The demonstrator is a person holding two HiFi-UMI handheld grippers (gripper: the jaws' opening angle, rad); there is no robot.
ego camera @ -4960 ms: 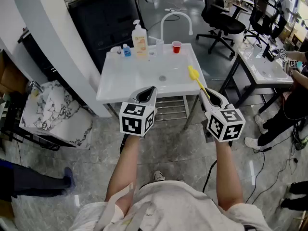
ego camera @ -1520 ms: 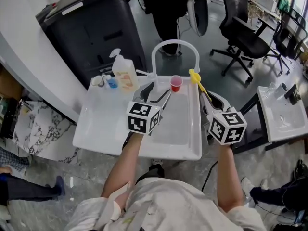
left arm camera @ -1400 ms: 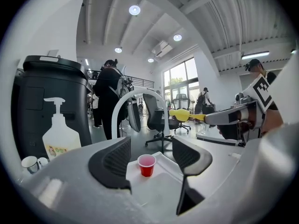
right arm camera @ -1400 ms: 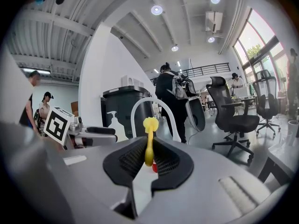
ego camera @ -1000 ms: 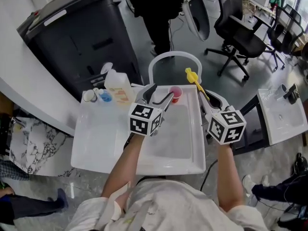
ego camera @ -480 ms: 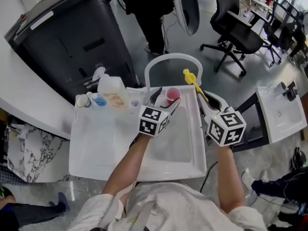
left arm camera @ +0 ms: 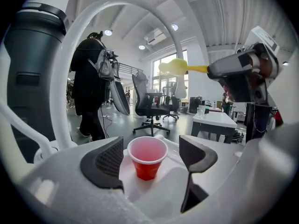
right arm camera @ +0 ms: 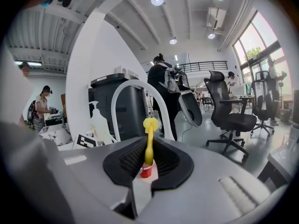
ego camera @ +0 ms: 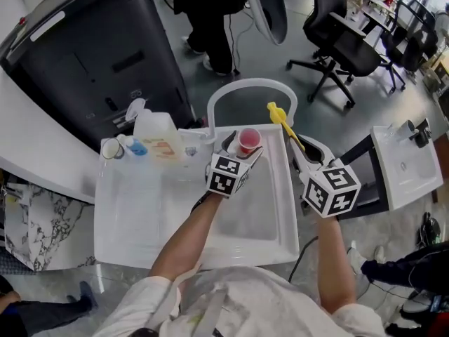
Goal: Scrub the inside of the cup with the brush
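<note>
Red cup (left arm camera: 147, 157) stands between left gripper's (left arm camera: 152, 154) just-widened fingers (left arm camera: 105, 164).

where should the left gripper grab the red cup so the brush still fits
Probably take the red cup by its side wall, under the rim, coming level from the near side: it stands upright, tapers downward, and its mouth must stay free. The left gripper has just been opening its jaws; they flank it without touching.

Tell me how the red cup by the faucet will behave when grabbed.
The red cup looks thin-walled and empty, so probably light and easily crushed. It stands upright on a narrow base, so a nudge would likely tip it.
</note>
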